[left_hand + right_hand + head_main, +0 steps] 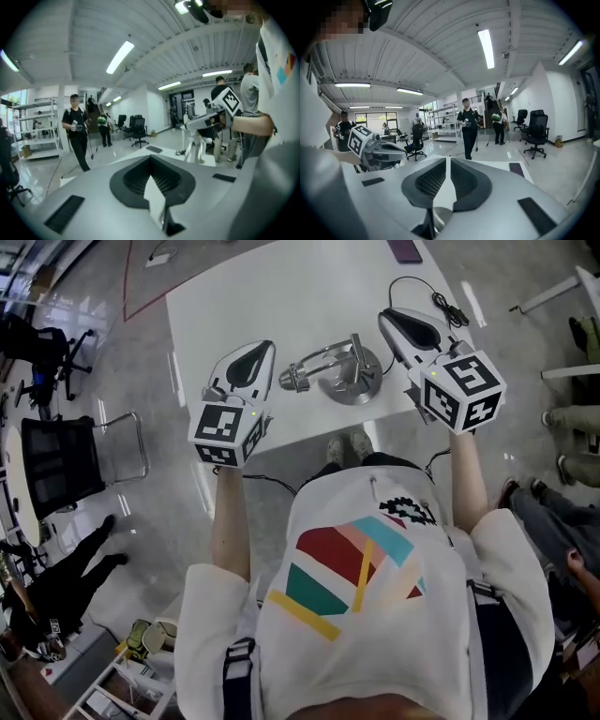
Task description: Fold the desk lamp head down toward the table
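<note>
The silver desk lamp (pixel 339 371) sits on the white table (pixel 281 296) near its front edge, with its arm and head folded low over the round base. My left gripper (pixel 266 349) hovers just left of the lamp, its jaws shut and empty. To the lamp's right, my right gripper (pixel 386 317) is also shut, with nothing between its jaws. Both are lifted off the table and apart from the lamp. In the left gripper view my left gripper (pixel 151 161) faces the room, with the right gripper (pixel 211 118) at the right. In the right gripper view my right gripper (pixel 448 161) sees the left gripper (pixel 377 152).
A black cable (pixel 433 296) curls on the table behind the right gripper, and a purple item (pixel 405 249) lies at the far edge. An office chair (pixel 66 465) and a person in black (pixel 56 587) are at the left. People (pixel 572 418) sit at the right.
</note>
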### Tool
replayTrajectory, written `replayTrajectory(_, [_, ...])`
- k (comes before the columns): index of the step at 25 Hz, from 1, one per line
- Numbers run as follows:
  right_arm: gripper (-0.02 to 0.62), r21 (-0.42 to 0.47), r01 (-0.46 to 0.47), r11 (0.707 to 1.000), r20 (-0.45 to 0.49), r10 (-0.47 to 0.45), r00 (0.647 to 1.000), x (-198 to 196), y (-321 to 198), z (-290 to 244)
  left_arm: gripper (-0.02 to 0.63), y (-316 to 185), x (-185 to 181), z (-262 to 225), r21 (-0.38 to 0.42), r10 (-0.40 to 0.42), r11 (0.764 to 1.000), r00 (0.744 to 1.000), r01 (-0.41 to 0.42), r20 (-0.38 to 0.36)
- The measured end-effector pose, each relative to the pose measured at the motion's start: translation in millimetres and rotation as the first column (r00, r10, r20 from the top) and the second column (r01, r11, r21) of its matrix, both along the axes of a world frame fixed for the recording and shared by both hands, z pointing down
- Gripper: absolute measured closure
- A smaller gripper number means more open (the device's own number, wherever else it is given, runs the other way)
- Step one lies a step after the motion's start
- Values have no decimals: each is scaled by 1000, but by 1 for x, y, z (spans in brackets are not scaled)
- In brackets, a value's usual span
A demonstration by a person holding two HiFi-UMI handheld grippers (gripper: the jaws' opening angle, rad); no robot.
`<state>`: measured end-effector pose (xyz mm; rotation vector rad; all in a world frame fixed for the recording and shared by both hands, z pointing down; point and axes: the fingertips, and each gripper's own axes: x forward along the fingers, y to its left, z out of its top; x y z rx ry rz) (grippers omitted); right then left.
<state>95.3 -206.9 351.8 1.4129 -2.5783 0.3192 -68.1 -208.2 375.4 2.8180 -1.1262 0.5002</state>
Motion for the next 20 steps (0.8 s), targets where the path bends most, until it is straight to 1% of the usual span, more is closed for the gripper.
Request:
replayTrajectory(2, [560,60,-52,997,31,50,998,2,-8,-32,561,-12,12,-46,93,-35,995,994,45,-103])
replayTrajectory(3, [561,87,-87,992,65,81,995,3,-10,-49,561,-15,18,-70,133,-39,989,984,63,-173])
replayTrajectory(4, [561,114,-119,986,108,107,988,3,-10,-65,561,-15,23,-93,170,-40,982,967,84,-251])
replayTrajectory(6, [561,175,-150,973,189,116,975,1,-3,-92,561,-10,28,-128,222,-44,965,920,141,-390])
replayTrajectory(7, [561,210,-140,968,209,95,973,-2,2,-103,561,-6,30,-139,239,-50,956,897,170,-439])
replayTrajectory(8, [561,245,-113,963,210,61,976,-8,8,-111,561,-2,30,-146,252,-55,948,881,194,-470])
replayTrajectory(10, [561,291,-40,956,174,-12,985,-20,20,-120,561,7,29,-153,268,-64,937,864,224,-500])
replayTrajectory(12, [560,305,4,952,148,-52,988,-29,32,-124,561,16,25,-157,271,-74,932,858,240,-508])
replayTrajectory(15, [561,319,19,947,144,-68,987,-36,42,-128,561,22,20,-163,276,-75,929,855,247,-513])
replayTrajectory(18, [561,335,18,942,113,-59,992,-39,42,-127,561,21,20,-165,288,-69,926,857,246,-511])
replayTrajectory(20, [563,341,21,940,95,-56,994,-40,43,-126,561,21,23,-160,280,-74,928,858,246,-509])
